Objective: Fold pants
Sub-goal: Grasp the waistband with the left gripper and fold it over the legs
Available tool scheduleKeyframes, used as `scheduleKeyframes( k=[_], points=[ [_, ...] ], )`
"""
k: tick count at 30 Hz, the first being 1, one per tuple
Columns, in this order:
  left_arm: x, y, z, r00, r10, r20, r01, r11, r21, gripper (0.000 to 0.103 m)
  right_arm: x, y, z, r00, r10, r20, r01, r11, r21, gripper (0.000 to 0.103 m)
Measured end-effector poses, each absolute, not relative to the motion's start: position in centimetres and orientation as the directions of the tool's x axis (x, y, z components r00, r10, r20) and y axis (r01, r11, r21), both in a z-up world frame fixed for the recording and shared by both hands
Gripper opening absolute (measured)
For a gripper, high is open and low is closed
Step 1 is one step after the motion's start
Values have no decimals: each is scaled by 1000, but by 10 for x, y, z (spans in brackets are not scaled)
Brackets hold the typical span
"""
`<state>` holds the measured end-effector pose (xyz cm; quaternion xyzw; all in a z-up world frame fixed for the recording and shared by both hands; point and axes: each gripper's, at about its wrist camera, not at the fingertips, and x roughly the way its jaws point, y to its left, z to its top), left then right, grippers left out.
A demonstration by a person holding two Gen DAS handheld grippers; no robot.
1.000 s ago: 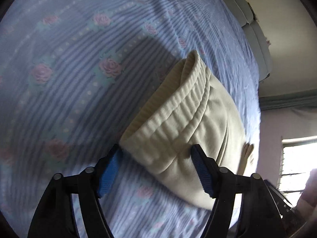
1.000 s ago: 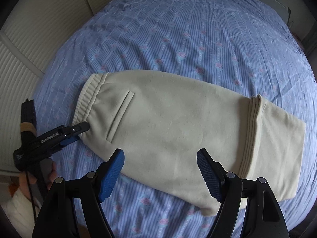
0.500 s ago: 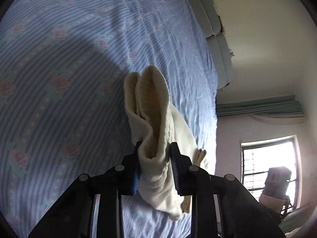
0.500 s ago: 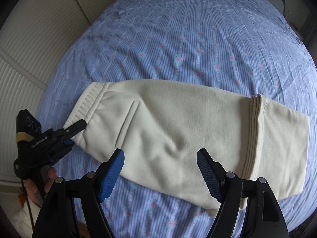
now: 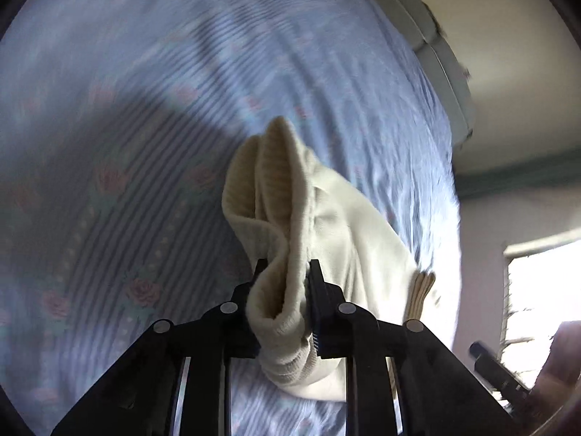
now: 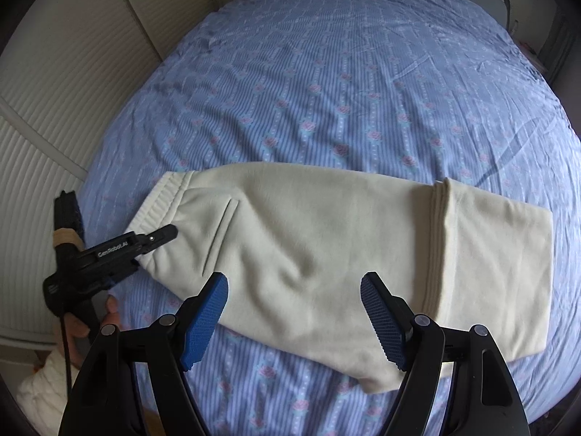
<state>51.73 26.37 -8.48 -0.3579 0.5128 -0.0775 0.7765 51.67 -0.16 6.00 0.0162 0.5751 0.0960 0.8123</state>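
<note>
So, left claw [image 5: 283, 283] has just been closing, now clenched on pants [image 6: 326, 239] waistband, left end, lifting off bed [image 6: 326, 72]; legs already doubled; right claw [image 6: 294, 312] released, hovers over pants' near edge; final fold left.

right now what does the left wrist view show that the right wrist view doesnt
Only the left wrist view: the ribbed waistband bunched between the left gripper fingers, and a bright window.

Only the right wrist view: the pants lying full length, a slit pocket, and the open right gripper.

Both: the cream pants on the blue floral bedsheet.
</note>
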Motion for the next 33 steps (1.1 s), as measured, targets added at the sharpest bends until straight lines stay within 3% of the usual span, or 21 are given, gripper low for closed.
scheduleKeyframes(
  k=[4, 10, 16, 24, 33],
  points=[
    [514, 229, -24, 484, -402, -777, -143, 840, -524, 19, 508, -31, 73, 340, 190, -921, -94, 981, 168, 77],
    [502, 166, 57, 553, -348, -757, -6, 907, -422, 19, 493, -87, 97, 382, 192, -904, -25, 980, 198, 77],
    [499, 91, 115, 593, -363, -719, 96, 918, -384, 17, 467, -151, 131, 476, 160, -865, 12, 982, 189, 77],
    [494, -25, 149, 595, -370, -714, 208, 928, -308, 16, 442, -235, 151, 521, 157, -839, 10, 982, 189, 77],
    [502, -135, 148, 575, -349, -740, 200, 937, -287, 14, 428, -331, 151, 510, 183, -841, -19, 979, 201, 77]
  ],
)
